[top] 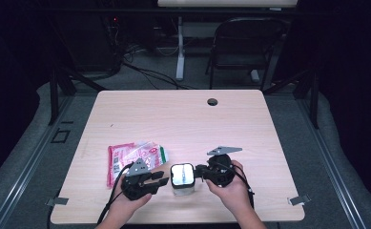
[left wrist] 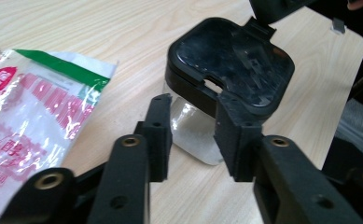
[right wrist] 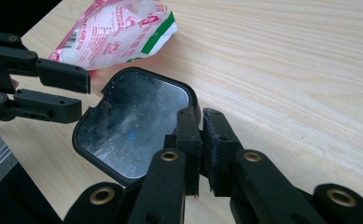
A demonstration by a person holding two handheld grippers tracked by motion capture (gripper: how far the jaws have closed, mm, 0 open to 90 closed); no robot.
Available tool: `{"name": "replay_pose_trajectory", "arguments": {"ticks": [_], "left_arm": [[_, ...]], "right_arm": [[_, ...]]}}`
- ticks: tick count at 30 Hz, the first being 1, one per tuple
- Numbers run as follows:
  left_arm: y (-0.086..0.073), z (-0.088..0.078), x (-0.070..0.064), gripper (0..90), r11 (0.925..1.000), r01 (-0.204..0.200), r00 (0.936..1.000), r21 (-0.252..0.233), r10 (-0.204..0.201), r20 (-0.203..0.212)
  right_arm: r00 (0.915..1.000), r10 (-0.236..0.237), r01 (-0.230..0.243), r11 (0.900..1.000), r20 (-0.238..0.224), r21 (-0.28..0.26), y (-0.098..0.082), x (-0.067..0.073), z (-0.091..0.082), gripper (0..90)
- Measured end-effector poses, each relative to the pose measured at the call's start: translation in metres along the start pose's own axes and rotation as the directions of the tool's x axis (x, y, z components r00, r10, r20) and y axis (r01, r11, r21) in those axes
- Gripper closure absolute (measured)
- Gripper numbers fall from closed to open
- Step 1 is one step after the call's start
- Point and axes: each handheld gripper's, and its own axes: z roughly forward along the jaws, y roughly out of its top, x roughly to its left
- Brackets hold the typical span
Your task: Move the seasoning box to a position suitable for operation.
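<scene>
Btwn claws: jar [top: 182, 177] upright, lid up.

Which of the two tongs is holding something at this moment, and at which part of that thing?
The right tongs pinch the rim of the black lid on the clear container. The left tongs are open, holding nothing.

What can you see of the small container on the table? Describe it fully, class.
The container is a small clear box with rounded corners and a black lid, standing upright near the table's front edge. The lid's flat top is glossy and reflective. The right tongs pinch its lid rim; the left tongs, open, straddle its body.
</scene>
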Motion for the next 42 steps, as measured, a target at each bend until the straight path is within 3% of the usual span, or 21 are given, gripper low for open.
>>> {"name": "replay_pose_trajectory", "arguments": {"ticks": [4, 7, 12, 30, 42], "left_arm": [[0.0, 0.005, -0.007, 81.2, 0.9982, -0.053, 0.9985, 0.027, 0.053, 0.011], [0.0, 0.007, -0.011, 83.2, 0.997, -0.063, 0.9979, 0.045, 0.064, -0.014], [-0.001, 0.009, -0.013, 88.0, 0.9961, -0.069, 0.9973, 0.055, 0.07, -0.021], [0.003, 0.005, -0.013, 90.0, 0.9977, -0.061, 0.9981, 0.03, 0.06, 0.011], [0.014, 0.004, -0.016, 90.0, 0.9963, -0.077, 0.997, 0.038, 0.076, 0.012]], "right_arm": [[1.0, 0.001, -0.001, 1.0, -0.004, -0.005, 0.0, 0.0, 0.0, 85.5], [1.0, 0.005, -0.005, 1.0, -0.008, 0.0, -0.001, -0.001, 0.0, 85.5], [0.9999, 0.005, -0.006, 1.0, -0.009, -0.007, -0.002, -0.001, 0.0, 85.5], [0.9999, 0.013, -0.013, 1.0, -0.005, -0.012, -0.004, 0.0, -0.001, 85.9], [1.0, 0.005, -0.005, 1.0, 0.007, 0.002, -0.001, -0.001, -0.001, 83.8]]}}
